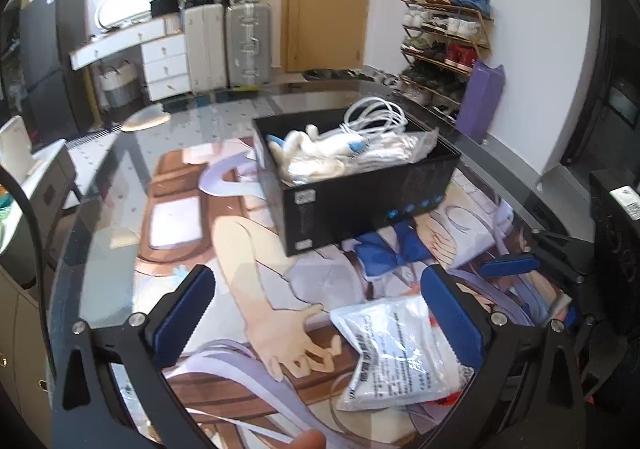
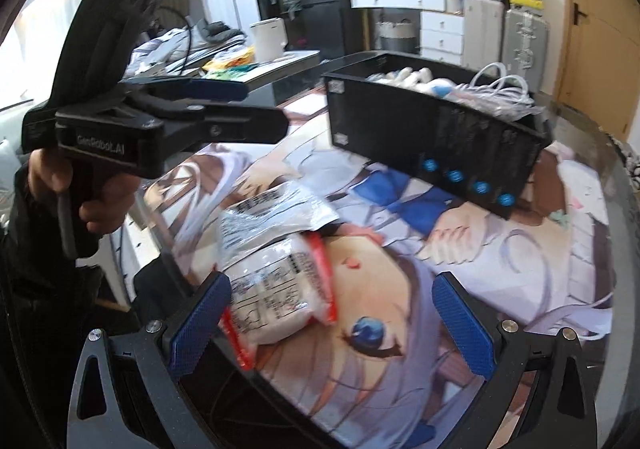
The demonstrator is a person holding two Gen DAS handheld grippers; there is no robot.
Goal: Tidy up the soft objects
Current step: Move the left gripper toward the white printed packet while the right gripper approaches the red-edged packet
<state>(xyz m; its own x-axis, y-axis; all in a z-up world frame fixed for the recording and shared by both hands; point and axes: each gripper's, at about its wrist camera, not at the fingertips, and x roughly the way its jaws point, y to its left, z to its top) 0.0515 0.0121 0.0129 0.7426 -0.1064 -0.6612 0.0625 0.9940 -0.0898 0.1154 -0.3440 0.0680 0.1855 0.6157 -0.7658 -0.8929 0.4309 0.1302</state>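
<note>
Two grippers are held above the glass table (image 1: pixel 120 177), and both are spread wide with nothing between the pads. Left gripper (image 1: pixel 316 313) is seen poised over the printed mat (image 1: pixel 248 249), a white plastic-wrapped packet (image 1: pixel 396 353) lying flat just inside its right-hand finger. From the right wrist, the right gripper (image 2: pixel 332 321) is hung over the same mat, and a second soft packet with red edging (image 2: pixel 280 301) is found just beside its left-hand pad, partly overlapped by the clear-wrapped one. Further back, the black box (image 1: pixel 360 189) is set on the mat, already loaded with a white plush toy (image 1: pixel 316 149), coiled white cable (image 1: pixel 376 115) and bagged items.
</note>
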